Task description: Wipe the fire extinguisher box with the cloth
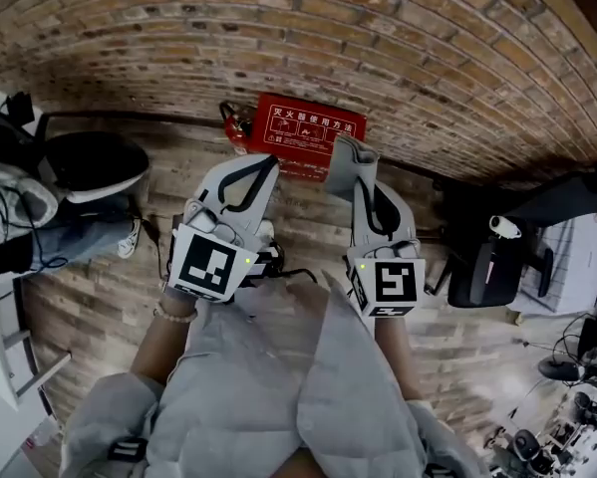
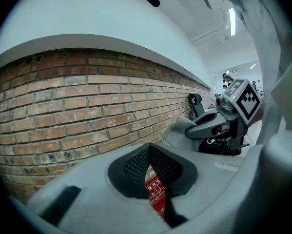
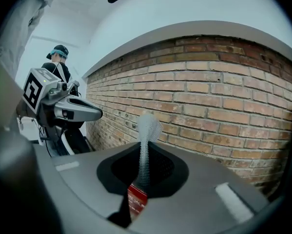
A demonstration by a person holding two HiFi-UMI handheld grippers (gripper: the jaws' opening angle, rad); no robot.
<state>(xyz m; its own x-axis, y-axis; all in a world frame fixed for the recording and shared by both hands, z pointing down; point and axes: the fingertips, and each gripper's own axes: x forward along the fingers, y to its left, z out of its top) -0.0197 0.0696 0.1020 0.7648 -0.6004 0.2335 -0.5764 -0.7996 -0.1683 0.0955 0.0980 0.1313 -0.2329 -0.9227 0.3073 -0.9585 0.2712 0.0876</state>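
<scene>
Gripping the grey cloth (image 3: 146, 130) between closed jaws, the right gripper (image 3: 145, 155) holds it so that a strip sticks out past the tips. The left gripper (image 2: 149, 149) has its jaws together with nothing between them. Both point toward the brick wall (image 1: 398, 38). The red fire extinguisher box (image 1: 313, 132) stands at the foot of the wall, just beyond the tips. Whether the cloth touches the box cannot be told.

The cloth (image 3: 146, 126) pinched in the right gripper (image 3: 145, 152) is grey with a knobbly weave; this gripper and the left gripper (image 2: 148, 147) have matt grey plastic shells and black meshed pads (image 2: 136, 165); ahead of the jaws, the brick wall (image 3: 223, 101) is rough and matt; the fire extinguisher box (image 1: 308, 132) is smooth and red.
</scene>
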